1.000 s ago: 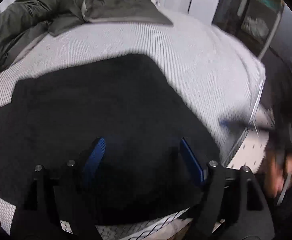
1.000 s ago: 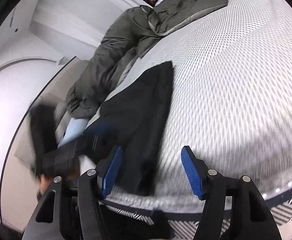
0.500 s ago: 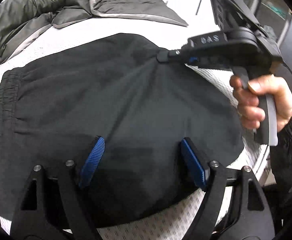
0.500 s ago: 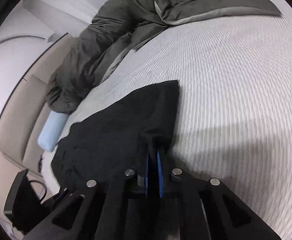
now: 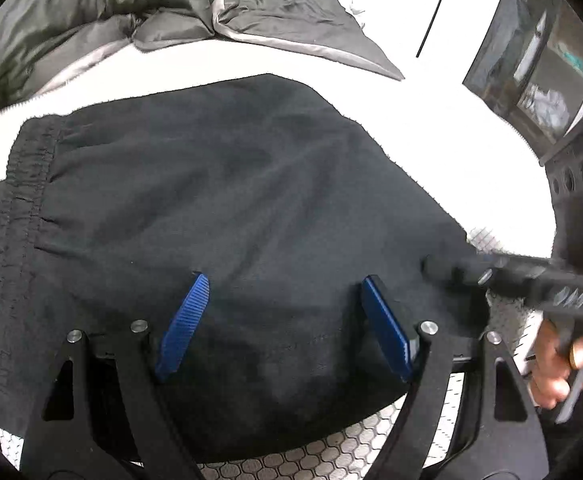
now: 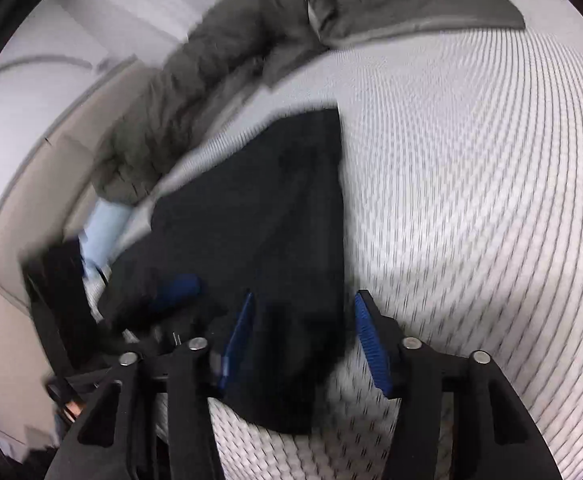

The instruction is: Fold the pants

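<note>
Black fabric pants (image 5: 227, 208) lie flat on the white textured bed (image 6: 471, 200), under both grippers; left gripper (image 5: 283, 320) fingers wide open, empty; right gripper (image 6: 303, 340) fingers just opening, pants edge loose between them

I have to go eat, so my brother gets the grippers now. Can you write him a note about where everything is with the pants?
Left gripper: open, hovering over the black pants, holding nothing.
Right gripper: its jaws have just been opening; the pants' edge lies between them, unpinched.
Pants: spread flat on the white mattress, elastic waistband on the left in the left wrist view. The grey duvet is bunched behind them.
Done: the pants look folded at least once and smoothed.
Left: probably one more fold, then tidy the edges.
</note>
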Demonstrator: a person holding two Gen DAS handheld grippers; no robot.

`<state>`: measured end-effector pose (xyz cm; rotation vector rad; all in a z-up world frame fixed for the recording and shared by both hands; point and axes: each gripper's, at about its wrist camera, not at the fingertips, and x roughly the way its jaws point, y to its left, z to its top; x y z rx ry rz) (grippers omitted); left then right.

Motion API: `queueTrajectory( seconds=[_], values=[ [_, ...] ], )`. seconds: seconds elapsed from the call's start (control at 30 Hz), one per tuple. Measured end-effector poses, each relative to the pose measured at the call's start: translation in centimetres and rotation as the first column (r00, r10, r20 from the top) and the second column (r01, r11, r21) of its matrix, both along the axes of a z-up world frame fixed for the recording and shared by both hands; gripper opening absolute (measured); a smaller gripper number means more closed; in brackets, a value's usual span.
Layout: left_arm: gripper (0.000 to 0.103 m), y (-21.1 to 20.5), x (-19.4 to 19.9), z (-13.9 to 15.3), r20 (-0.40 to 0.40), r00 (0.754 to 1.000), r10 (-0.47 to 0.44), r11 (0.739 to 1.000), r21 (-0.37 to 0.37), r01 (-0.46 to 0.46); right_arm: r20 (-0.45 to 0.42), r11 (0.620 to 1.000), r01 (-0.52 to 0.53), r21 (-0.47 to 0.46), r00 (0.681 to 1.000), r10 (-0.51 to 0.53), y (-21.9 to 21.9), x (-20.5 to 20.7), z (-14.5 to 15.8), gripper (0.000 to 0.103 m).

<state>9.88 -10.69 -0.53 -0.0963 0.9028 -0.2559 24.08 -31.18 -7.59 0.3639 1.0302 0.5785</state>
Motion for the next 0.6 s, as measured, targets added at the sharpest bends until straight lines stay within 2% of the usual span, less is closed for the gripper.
queueTrajectory(
  seconds=[0.03,0.13,0.27,0.33,0.4,0.53,0.6],
  values=[
    [0.077,-0.2,0.1,-0.1,0.006,1.0,-0.006,1.0,0.024,0.005,-0.019,1.0,-0.008,-0.019,1.0,0.008,0.5,-0.4,-0.5,0.021],
    [0.077,-0.7,-0.3,-0.3,0.019,1.0,-0.014,0.997,0.075,0.013,-0.01,0.999,-0.019,-0.036,1.0,0.018,0.6,-2.3,-0.7,0.019],
    [0.077,-0.5,-0.7,0.0,0.032,0.999,-0.022,0.998,0.064,0.02,0.004,0.999,-0.052,-0.003,0.999,0.052,-0.4,-4.9,-0.6,0.02],
    [0.077,-1.0,-1.2,0.7,0.041,0.998,-0.055,0.998,0.014,0.055,0.014,0.998,-0.033,0.049,0.999,0.033,-1.1,-4.7,0.3,0.029],
    [0.079,-2.4,-1.3,1.1,0.061,0.994,-0.086,0.996,-0.015,0.087,0.065,0.996,0.044,0.078,0.997,-0.049,-2.5,-4.5,1.7,0.045],
    [0.08,-5.7,0.2,0.1,0.029,0.996,-0.085,0.996,0.0,0.085,0.097,0.99,0.135,0.041,0.986,-0.138,-3.3,-3.3,2.9,0.048],
    [0.082,-7.2,0.5,-0.6,0.016,0.996,-0.084,0.993,0.082,0.083,0.064,0.988,0.144,0.05,0.987,-0.147,-3.4,-1.7,2.9,0.048]
  ],
)
